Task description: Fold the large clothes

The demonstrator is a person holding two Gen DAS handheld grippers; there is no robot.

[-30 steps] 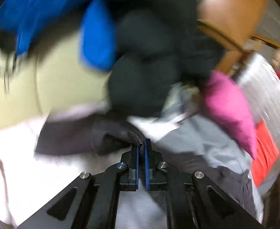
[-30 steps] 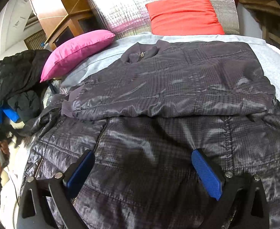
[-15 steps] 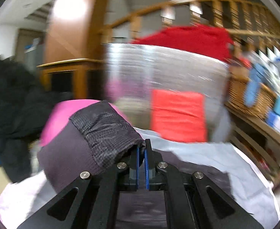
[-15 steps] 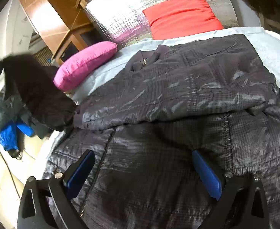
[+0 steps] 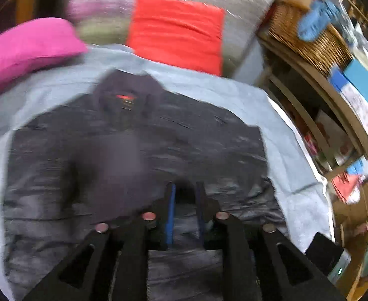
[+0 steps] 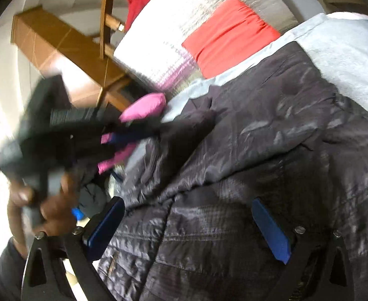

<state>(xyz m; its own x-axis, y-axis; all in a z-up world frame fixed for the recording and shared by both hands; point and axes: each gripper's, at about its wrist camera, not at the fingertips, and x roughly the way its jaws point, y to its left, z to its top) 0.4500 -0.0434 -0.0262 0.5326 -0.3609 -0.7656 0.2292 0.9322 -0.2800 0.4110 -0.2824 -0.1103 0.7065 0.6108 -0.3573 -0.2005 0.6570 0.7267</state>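
Pink pillow (image 5: 28,47) and red cushion (image 5: 176,32) flank jacket (image 5: 139,145) collar

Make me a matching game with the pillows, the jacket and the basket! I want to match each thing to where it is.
Things:
1. bright pink pillow
2. orange-red flat cushion
3. dark quilted puffer jacket
4. woven wicker basket

Places:
A. leaning against the shiny silver padding
B. on the wooden shelf at the right
C. spread on the pale blue sheet
D. at the sheet's far left corner

Pairs: 1-D, 2-A, 3-C, 4-B
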